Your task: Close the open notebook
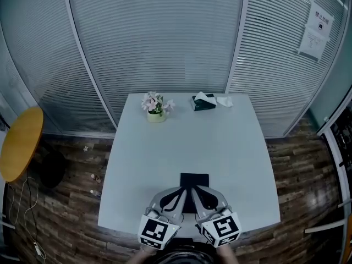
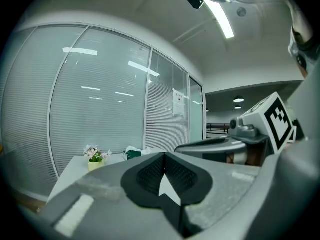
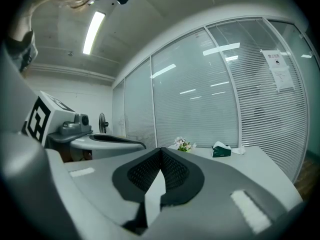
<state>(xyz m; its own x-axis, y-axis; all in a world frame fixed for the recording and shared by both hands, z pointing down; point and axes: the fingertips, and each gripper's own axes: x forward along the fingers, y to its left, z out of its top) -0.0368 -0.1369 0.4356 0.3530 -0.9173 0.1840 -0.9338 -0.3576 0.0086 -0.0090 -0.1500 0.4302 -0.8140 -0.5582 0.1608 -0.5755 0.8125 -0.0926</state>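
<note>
Dark notebook: lies flat on the white table, in the middle, close to the near edge. Looks shut, like one flat dark block. Near end hidden behind the two grippers.

Left gripper: fingers pressed together at the tips, nothing held between them. Right gripper: same, tips touching, nothing in its grip. Side by side at the near edge of the table, tips close together and pointing away from the person, over the near end of the notebook. Hard to tell from above whether either one touches it. On the back of each, a cube with black and white squares.

Far across the table, well away from the notebook: a small pot of pink flowers on the left, a green tissue box on the right, and a loose white tissue just beside the box.

Behind the table, glass walls with blinds, and a paper sheet stuck up high on the right. Brown wood floor all around. Off to the left, a round yellow top.
</note>
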